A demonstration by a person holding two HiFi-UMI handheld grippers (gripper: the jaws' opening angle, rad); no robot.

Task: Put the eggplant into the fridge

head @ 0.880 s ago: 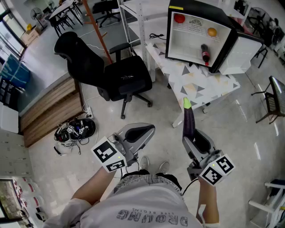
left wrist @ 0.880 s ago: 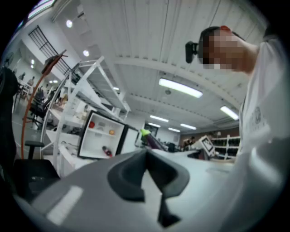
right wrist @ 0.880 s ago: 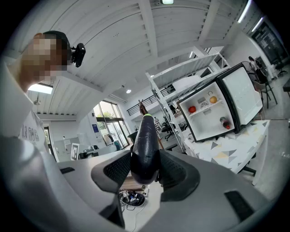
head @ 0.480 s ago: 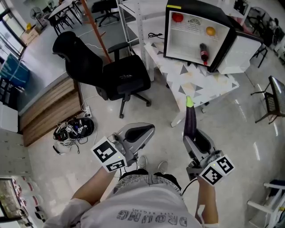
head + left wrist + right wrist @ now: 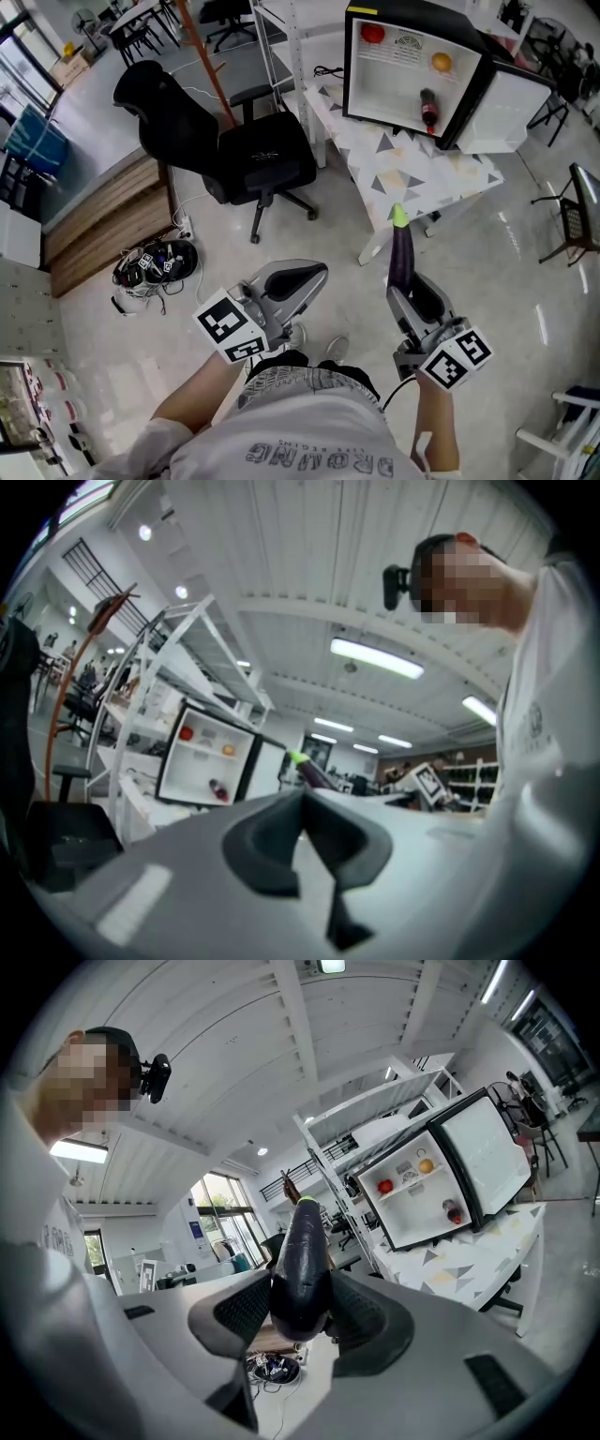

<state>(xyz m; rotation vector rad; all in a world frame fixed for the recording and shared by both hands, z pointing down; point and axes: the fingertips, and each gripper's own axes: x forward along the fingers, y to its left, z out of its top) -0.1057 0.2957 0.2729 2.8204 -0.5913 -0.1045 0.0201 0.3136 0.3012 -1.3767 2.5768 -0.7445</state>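
My right gripper is shut on a dark purple eggplant, whose green-tipped end juts out past the jaws toward the table. The small black fridge stands on the patterned table ahead, door swung open to the right. Inside it are a red fruit, an orange one and a dark bottle. My left gripper hangs at the lower left, shut and empty. The eggplant also shows in the left gripper view.
A black office chair stands left of the table. A white shelf frame rises behind it. Cables and headsets lie on the floor by a wooden platform. A dark chair sits at the right edge.
The fridge and table have slid slightly up and left in the head view, and the eggplant's tip now sits a little lower against the table edge. Both grippers keep their hold and pose.
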